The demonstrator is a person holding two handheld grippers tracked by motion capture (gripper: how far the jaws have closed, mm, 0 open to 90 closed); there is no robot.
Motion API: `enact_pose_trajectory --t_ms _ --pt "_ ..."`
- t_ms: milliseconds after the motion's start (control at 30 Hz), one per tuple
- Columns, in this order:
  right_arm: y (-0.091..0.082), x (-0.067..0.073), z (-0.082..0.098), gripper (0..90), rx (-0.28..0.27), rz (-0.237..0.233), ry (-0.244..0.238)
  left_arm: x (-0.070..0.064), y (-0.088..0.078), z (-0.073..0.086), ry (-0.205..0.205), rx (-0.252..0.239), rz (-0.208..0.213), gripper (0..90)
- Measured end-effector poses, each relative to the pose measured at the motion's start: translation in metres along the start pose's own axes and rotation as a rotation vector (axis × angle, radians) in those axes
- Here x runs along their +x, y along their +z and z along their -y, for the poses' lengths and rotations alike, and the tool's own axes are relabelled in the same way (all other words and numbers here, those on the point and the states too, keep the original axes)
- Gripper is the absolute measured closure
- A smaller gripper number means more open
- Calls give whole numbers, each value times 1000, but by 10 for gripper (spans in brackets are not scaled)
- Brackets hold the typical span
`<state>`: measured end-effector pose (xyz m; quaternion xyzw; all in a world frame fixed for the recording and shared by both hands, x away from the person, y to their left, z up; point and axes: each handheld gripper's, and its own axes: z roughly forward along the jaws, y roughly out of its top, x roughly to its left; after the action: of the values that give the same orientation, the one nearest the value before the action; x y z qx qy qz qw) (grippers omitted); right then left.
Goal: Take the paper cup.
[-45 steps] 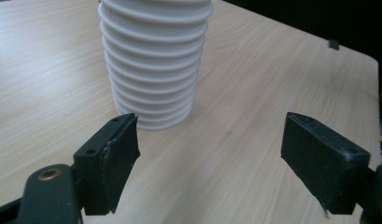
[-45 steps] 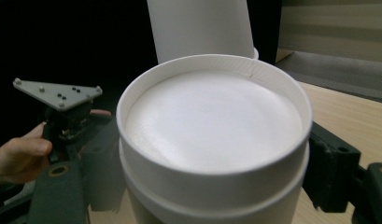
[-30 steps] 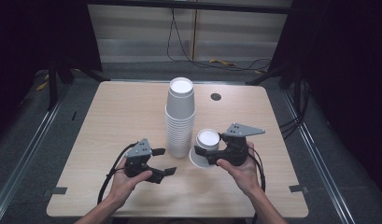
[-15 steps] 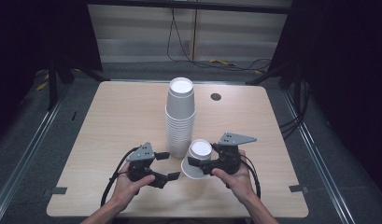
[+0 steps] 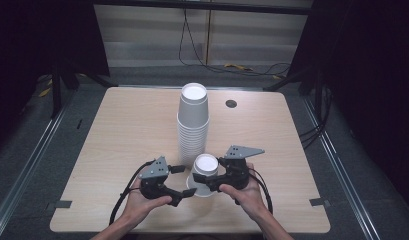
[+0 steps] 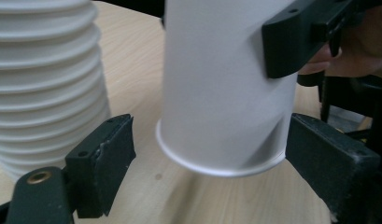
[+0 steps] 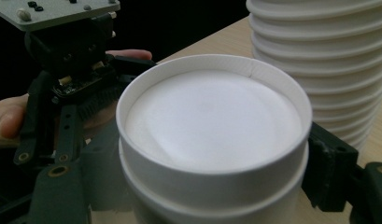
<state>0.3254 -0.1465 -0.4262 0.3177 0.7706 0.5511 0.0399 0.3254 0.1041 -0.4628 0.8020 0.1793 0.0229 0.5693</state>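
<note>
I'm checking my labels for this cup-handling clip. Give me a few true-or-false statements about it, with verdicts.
1. The cups in the tall stack stand upside down. True.
2. The right hand-held gripper grips a white cup. True.
3. That cup lies on its side on the table. False: it is held bottom up and slightly tilted, with its rim off the wood.
4. The left hand-held gripper clamps the tall stack. False: its jaws flank the held cup's rim, and one of them stands clear of it.

black tools (image 5: 184,181), grey plates, cables
</note>
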Motion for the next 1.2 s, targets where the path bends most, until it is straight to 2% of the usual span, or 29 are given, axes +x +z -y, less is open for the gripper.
enact_pose_trajectory --t_ms 100,200,267,367,500,600,733,800,833,900,967,1200 --pt "2 2 -1 226 -4 -12 0 0 1 1 -1 4 4 155" --pt "4 4 -2 228 -4 -16 -5 1 3 2 -6 15 28 153" --pt "6 5 -2 229 -3 -18 0 1 5 2 -11 5 36 152" --pt "10 7 -2 229 -4 -32 1 -1 8 2 -7 2 33 134" --pt "13 10 -1 229 -20 -46 3 -4 12 2 -1 -2 8 86" --pt "15 13 1 229 -23 -57 7 -5 12 2 8 3 13 73" --pt "17 16 2 229 -32 -76 13 -6 14 4 33 -2 22 65" --pt "18 17 3 228 -29 -83 10 -7 15 5 40 -2 42 87" --pt "18 18 3 228 -28 -82 6 -7 14 4 47 0 38 96" --pt "18 18 3 228 -30 -81 5 -7 13 5 45 -12 47 103" --pt "17 18 2 227 -35 -85 14 -6 11 4 71 -8 38 112" --pt "16 14 2 214 -18 -114 37 -7 8 2 111 11 35 134"
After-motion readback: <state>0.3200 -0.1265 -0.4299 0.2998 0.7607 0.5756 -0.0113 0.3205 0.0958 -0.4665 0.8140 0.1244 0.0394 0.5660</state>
